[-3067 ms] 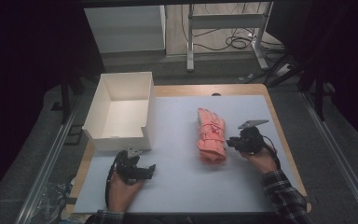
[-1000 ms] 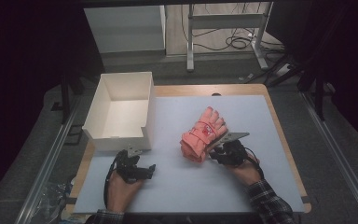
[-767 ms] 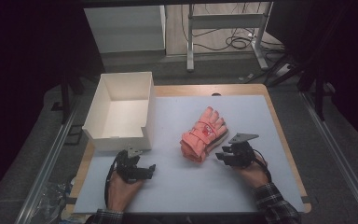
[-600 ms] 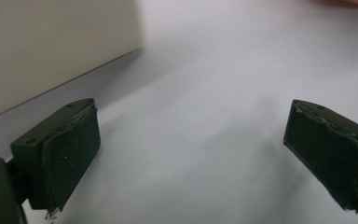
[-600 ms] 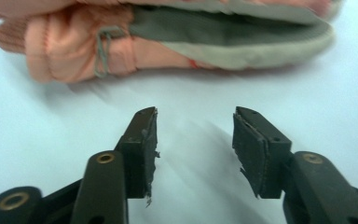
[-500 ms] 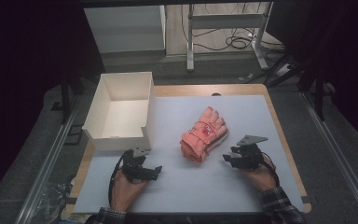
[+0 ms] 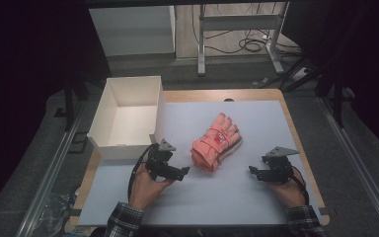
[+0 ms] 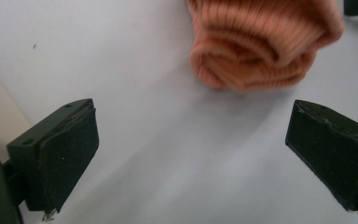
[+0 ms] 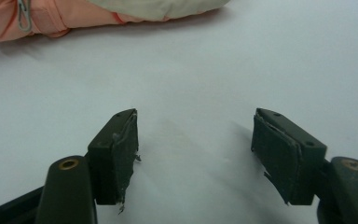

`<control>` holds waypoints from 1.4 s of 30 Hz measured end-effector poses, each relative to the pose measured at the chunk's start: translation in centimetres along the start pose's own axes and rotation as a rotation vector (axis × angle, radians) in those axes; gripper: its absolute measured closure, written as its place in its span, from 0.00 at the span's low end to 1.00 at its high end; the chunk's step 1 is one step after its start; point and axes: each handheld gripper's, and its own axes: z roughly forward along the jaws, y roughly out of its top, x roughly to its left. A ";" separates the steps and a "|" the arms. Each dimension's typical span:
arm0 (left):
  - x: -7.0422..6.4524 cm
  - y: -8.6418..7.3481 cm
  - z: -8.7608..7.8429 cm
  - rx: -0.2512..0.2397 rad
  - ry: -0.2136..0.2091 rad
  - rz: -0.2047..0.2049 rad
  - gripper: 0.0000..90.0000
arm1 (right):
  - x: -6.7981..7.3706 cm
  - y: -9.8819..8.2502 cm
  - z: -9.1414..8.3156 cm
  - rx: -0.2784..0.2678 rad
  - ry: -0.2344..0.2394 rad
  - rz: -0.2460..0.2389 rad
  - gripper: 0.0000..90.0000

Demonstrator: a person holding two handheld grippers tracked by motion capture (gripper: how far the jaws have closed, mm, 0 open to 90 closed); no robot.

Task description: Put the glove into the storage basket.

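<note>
A soft, light salmon-pink padded glove pair (image 7: pixel 216 141) lies mid-table on the white mat (image 7: pixel 256 197), best pinched at its ribbed cuff, between the empty, spread-jawed left gripper (image 7: pixel 183 171) and right gripper (image 7: pixel 251 170), whose jaws have just been opening.

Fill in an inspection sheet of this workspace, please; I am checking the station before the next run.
Surface: pale grey mat on a wooden table, bare apart from the job's things.
Job's things: pair of salmon-pink knitted-cuff gloves stacked mid-mat; open white cardboard box at the left edge, empty.
Clutter: nothing seen.
Grippers: left gripper open, near the glove cuff; right gripper open, its jaws have just been opening, nothing between them.
Cables: black cable loops from the left gripper; floor cables behind.
Surroundings: dark room, metal desk legs beyond.
</note>
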 end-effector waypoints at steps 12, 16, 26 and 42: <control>-1.1 4.8 0.7 0.036 -0.020 0.063 0.00 | 0.3 -0.1 0.3 0.007 -0.010 -0.033 0.26; -1.4 6.6 1.4 0.041 -0.020 0.082 0.00 | 0.3 -0.1 0.3 0.007 -0.012 -0.036 0.26; -2.3 10.6 3.8 0.059 -0.029 0.126 0.00 | 0.3 -0.2 0.3 0.003 -0.012 -0.036 0.26; -3.8 12.7 8.9 0.099 -0.022 0.156 0.00 | 0.3 -0.2 0.3 0.000 -0.010 -0.035 0.26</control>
